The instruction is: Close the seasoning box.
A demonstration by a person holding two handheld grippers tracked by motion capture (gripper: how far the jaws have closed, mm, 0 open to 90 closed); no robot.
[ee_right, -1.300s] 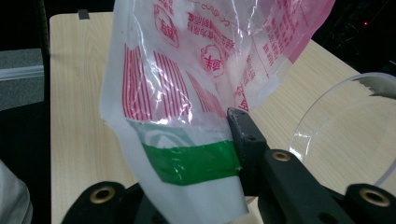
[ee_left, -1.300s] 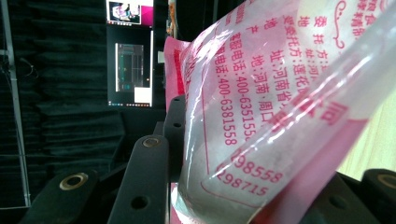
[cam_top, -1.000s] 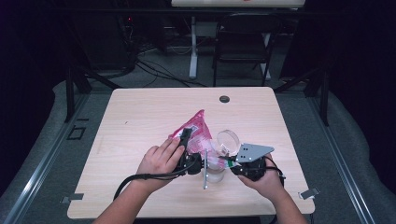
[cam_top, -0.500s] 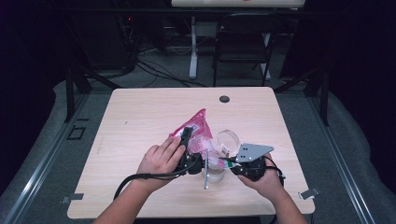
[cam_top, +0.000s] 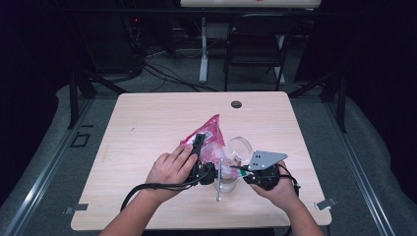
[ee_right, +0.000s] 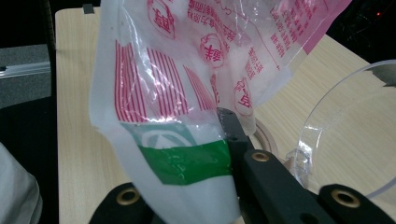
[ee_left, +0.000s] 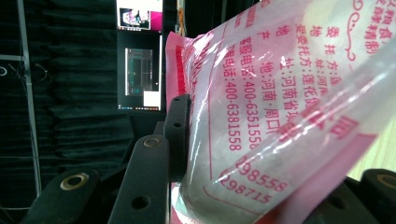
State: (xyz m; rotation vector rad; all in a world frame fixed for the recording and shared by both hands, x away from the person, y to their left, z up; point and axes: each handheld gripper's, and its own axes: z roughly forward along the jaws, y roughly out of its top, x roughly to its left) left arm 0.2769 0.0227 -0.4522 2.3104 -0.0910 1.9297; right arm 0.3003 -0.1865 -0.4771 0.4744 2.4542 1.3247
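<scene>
Pinching the pink bag (cam_top: pixel 210 137) edges, both grippers' fingers clamp; table (cam_top: pixel 147 118) beyond lies open.

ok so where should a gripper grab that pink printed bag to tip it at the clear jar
Judging by its pose, grip the flat film edges of the pink bag, coming in from each side as the left gripper and right gripper do now. The film pinches thin, leaving the corner free above the clear jar.

Hand-held gripper (ee_right: pixel 205 186) clamped on pink-and-white plastic bag (ee_right: pixel 187 93); clear lid (ee_right: pixel 345 140) beside it, above table (ee_right: pixel 74 93).
</scene>
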